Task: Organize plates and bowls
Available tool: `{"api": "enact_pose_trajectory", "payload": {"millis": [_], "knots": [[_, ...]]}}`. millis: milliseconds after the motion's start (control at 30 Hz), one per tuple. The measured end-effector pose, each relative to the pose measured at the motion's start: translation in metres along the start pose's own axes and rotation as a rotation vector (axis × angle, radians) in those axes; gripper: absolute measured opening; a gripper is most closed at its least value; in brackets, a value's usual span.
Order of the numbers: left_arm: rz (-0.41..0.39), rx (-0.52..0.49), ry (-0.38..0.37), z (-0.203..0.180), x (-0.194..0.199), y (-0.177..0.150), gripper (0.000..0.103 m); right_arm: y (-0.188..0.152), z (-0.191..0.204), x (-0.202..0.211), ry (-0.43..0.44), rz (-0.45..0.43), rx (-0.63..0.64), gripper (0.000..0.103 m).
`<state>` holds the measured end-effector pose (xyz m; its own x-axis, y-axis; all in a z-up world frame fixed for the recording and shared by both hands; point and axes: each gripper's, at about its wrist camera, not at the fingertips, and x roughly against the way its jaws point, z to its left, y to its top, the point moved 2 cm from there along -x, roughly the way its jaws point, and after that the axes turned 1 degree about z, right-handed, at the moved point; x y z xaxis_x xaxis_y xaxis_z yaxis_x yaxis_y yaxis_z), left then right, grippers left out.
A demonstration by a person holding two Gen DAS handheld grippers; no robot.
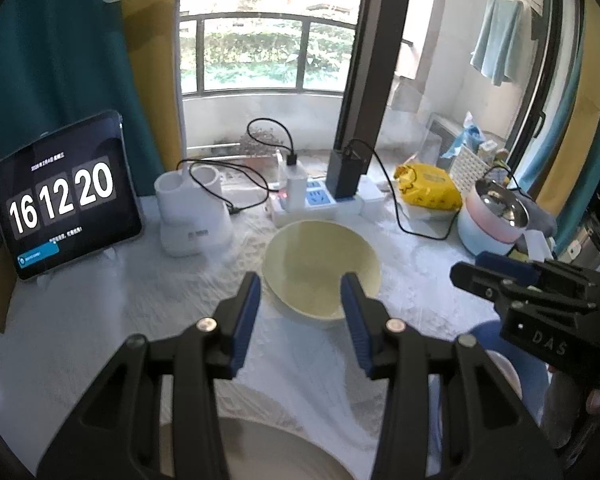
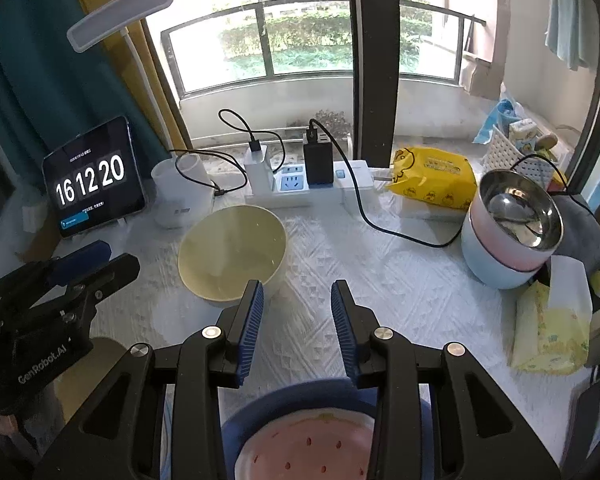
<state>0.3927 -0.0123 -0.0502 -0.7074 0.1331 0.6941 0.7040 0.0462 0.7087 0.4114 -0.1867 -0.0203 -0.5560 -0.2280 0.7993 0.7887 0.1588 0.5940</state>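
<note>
Basically both claws hung spread and empty over the worktop (image 2: 400,280), nothing between the pads. Left claw (image 1: 300,308) sat just short of the yellow bowl (image 1: 320,266), near rim showing between its fingers; right claw (image 2: 298,316) was just right of that bowl, over bare cloth. Step in hand looked like going for the yellow bowl: best to bring one pad inside the near rim and one outside, pinch the wall, lift level, since a glossy rim could slip. Bowl was upright and looked empty. A beige plate (image 1: 268,452) lay below the left claw, partly hidden. Blue bowl (image 2: 300,400) sat under the right claw with a pink strawberry-print dish (image 2: 308,444) nested in it. Far right, a steel-lined pink and blue bowl stack (image 2: 508,240) stood with what looked like a spoon inside; couldn't tell more
</note>
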Motion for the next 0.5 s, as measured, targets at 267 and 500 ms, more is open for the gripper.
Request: {"api": "enact_pose_trajectory", "payload": {"millis": [267, 500], "knots": [[0.022, 0.023, 0.004, 0.010, -0.021, 0.005, 0.043, 0.014, -0.003, -0.015, 0.001, 0.017, -0.021, 0.037], [0.060, 0.037, 0.016, 0.017, -0.043, 0.003, 0.043, 0.020, 0.002, -0.038, 0.011, 0.048, -0.023, 0.037]]}}
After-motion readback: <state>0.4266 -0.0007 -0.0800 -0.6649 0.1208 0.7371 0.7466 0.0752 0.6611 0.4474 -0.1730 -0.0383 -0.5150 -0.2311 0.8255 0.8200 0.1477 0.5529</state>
